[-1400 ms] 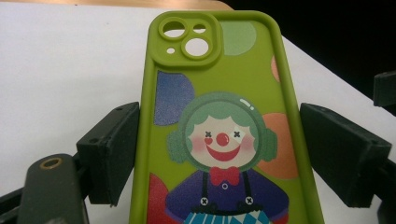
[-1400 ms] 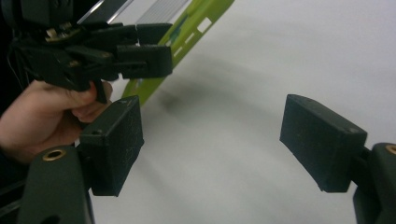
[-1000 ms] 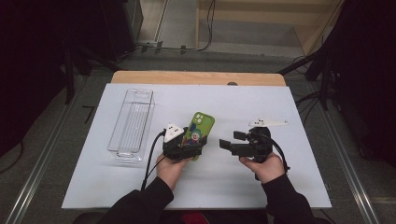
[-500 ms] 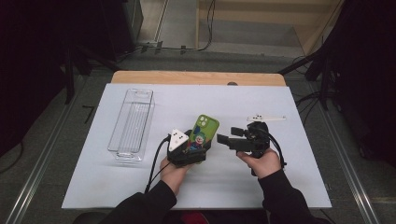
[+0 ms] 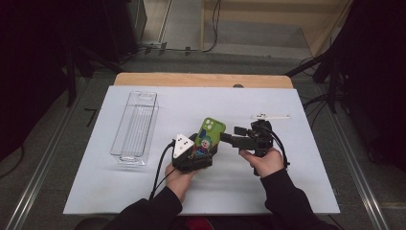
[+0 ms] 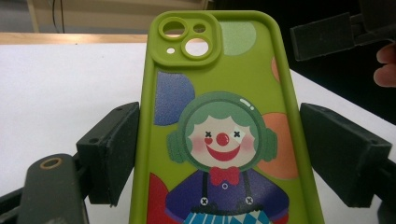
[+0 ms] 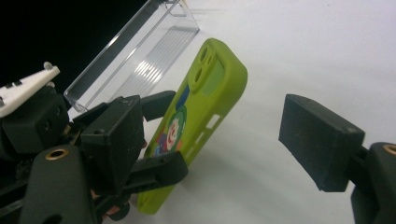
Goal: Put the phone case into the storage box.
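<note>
- My left gripper (image 5: 207,149) is clamped on the green phone case (image 5: 208,138), holding it tilted just above the white mat (image 5: 287,187), well right of the clear tray (image 5: 134,129).
- My right gripper (image 5: 229,138) stands wide and empty just right of the case.
- I judge this a handover or two-handed grip; next, I'd line those jaws up on the case's edge and close.
</note>
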The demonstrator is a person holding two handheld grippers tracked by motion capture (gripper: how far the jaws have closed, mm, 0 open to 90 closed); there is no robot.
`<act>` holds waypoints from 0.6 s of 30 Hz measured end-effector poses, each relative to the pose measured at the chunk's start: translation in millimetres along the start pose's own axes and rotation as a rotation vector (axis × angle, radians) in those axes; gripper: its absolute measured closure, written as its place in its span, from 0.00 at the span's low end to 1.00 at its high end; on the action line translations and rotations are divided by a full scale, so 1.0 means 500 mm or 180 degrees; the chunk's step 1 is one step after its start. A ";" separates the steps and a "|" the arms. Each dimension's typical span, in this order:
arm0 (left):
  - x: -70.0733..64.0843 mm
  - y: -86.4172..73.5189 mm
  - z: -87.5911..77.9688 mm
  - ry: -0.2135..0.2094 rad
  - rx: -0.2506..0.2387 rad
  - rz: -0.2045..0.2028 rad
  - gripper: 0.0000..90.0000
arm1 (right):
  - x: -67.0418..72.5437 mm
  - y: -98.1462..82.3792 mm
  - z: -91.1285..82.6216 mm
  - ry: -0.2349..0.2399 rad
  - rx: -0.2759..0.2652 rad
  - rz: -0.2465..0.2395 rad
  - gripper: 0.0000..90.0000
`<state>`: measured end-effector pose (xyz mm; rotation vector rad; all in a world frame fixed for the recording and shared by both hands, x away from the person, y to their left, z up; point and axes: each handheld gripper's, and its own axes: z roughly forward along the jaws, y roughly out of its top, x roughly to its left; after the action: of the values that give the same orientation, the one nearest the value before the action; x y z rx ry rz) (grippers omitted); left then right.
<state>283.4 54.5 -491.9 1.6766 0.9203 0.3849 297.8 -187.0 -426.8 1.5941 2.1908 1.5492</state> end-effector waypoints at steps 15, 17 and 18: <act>-0.003 -0.005 0.001 -0.0013 -0.0023 -0.0023 0.18 | -0.003 0.017 0.027 0.0032 0.0039 0.0092 0.25; -0.002 -0.005 0.001 -0.0002 -0.0020 -0.0007 0.18 | -0.005 0.019 0.031 0.0045 0.0047 0.0128 0.26; -0.003 -0.005 0.001 -0.0007 -0.0031 0.0004 0.18 | -0.007 0.021 0.036 0.0069 0.0059 0.0172 0.26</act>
<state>282.0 53.3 -494.3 1.6686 0.9145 0.3876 316.3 -177.2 -430.4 1.6633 2.1972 1.5717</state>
